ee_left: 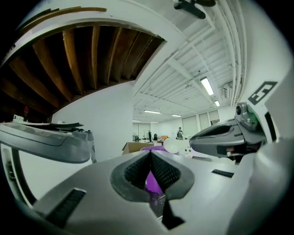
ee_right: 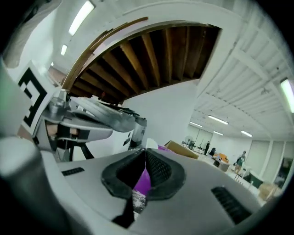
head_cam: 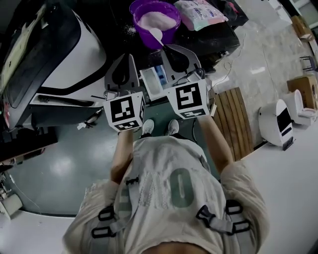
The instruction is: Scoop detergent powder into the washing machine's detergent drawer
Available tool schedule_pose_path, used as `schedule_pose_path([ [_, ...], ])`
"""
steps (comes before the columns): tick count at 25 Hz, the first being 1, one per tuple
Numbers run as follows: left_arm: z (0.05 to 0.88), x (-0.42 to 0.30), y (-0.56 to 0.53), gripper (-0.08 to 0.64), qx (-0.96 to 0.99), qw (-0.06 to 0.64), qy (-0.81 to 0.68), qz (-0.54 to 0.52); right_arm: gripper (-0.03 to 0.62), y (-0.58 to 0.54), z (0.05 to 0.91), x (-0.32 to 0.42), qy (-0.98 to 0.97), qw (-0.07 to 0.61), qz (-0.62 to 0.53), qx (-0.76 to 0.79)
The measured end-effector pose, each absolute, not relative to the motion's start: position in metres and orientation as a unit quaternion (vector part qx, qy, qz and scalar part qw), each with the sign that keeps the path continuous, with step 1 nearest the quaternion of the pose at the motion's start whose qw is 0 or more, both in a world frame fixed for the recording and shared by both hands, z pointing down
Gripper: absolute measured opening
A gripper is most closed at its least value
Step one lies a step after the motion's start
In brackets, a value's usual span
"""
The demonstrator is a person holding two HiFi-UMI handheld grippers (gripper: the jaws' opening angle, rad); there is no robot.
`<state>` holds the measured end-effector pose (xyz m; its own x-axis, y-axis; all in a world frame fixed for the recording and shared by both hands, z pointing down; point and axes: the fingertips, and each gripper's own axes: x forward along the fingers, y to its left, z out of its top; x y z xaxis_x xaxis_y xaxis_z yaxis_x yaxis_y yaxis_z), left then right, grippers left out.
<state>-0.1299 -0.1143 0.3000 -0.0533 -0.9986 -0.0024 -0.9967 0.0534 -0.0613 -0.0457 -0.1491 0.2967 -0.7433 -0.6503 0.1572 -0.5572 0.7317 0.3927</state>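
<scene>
Detergent powder (head_cam: 160, 20) fills the purple bowl (head_cam: 149, 38) on the far dark counter (head_cam: 213, 37). The right gripper (head_cam: 167, 48) has its fingers pinched on the handle of a white scoop (head_cam: 156, 34), whose head lies at the bowl's near edge. The left gripper (head_cam: 126, 57) hovers just left, fingers pressed together on nothing. The detergent drawer (head_cam: 150, 85) sits open between the two grippers, nearer than the bowl.

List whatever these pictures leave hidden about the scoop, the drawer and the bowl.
- Detergent drawer, head view: the right claw covers one side, so its compartments and any powder inside are unclear.
- Scoop handle, head view: hidden inside that claw's shut tips.
- Purple bowl, both gripper views: only a purple sliver shows through each claw.
- Pack print, head view: too small.
</scene>
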Motion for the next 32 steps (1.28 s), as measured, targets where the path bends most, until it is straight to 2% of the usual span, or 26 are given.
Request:
schedule_pose_path([
  [5, 0.286, -0.120, -0.108, 0.020, -0.681, 0.038, 0.731, 0.000, 0.011, -0.152, 0.289, -0.023, -0.929, 0.090, -0.081, 0.351],
  [14, 0.298, -0.103, -0.095, 0.020, -0.664, 0.046, 0.747, -0.009, 0.012, -0.143, 0.292, 0.026, -0.924, 0.048, -0.043, 0.377],
  [32, 0.290, -0.072, -0.089, 0.020, -0.660, 0.061, 0.749, -0.011, 0.011, -0.130, 0.307, 0.058, -0.930, 0.038, -0.008, 0.365],
])
